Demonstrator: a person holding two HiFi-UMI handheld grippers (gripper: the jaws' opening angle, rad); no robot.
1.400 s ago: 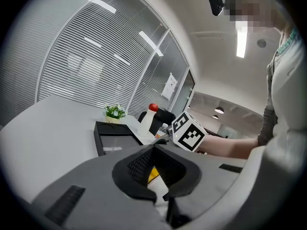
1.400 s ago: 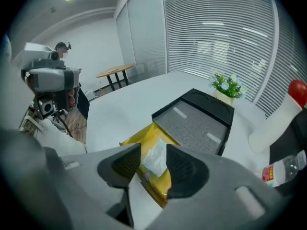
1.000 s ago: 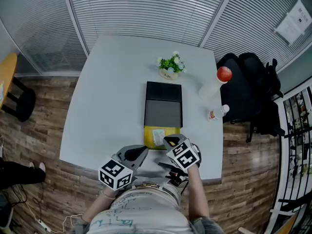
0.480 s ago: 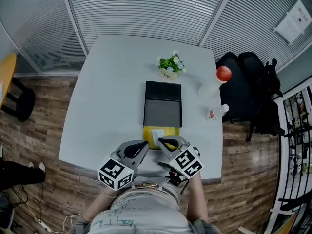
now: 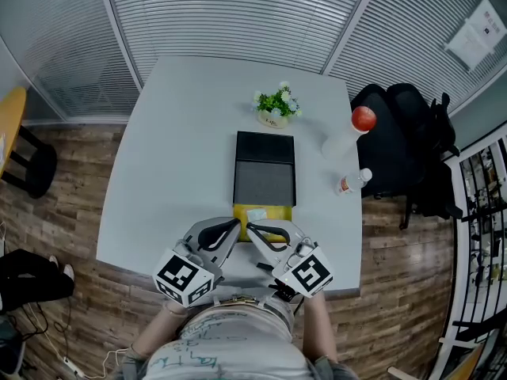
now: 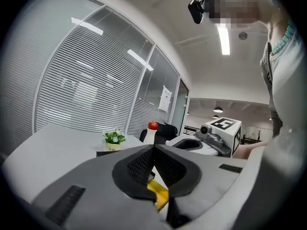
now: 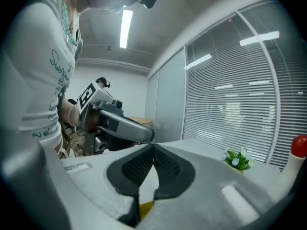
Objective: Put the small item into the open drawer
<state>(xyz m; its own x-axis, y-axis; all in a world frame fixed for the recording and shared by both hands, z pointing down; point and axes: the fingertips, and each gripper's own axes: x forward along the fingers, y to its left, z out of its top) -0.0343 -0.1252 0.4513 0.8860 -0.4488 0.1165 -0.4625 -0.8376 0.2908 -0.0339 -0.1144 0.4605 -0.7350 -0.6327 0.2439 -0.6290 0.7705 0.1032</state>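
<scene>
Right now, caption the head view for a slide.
Left gripper and right gripper, both shut, at the open yellow drawer on a white table.

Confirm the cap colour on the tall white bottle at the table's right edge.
Red. The cap shows best in the head view.

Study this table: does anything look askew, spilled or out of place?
Nothing stands out. No spill or damage on the table; plant, tall bottle, small bottle and black box sit in order, its yellow drawer open with a small pale item inside.
</scene>
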